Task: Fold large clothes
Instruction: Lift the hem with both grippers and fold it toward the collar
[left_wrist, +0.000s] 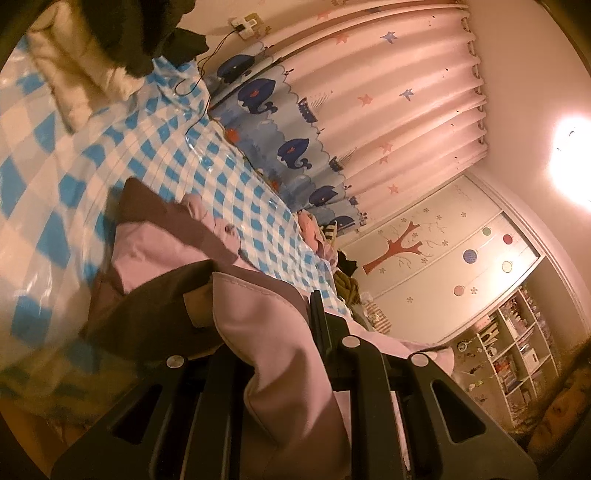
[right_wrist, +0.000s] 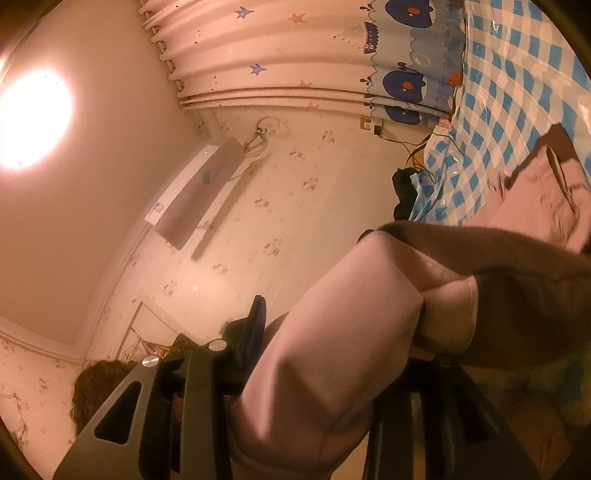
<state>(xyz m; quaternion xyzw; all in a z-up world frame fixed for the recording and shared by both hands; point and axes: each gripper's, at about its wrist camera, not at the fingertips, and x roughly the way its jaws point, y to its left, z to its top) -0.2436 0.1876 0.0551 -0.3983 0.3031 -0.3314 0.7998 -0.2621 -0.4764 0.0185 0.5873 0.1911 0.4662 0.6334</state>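
Spreading over a blue-checked plastic sheet (left_wrist: 155, 147) on the bed, a pink and brown garment (left_wrist: 177, 251) lies near the sheet's curtain-side edge, with bare sheet beyond it; the left tool (left_wrist: 280, 354) is clamped on a pink fold of its cloth; the right tool (right_wrist: 332, 354) likewise grips a thick pink fold; the garment's long axis cannot be told; a whale-print curtain (left_wrist: 332, 110) hangs behind the bed.

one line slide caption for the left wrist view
Left gripper clamps pink-and-brown garment above blue checked bedcover, whale curtain behind.
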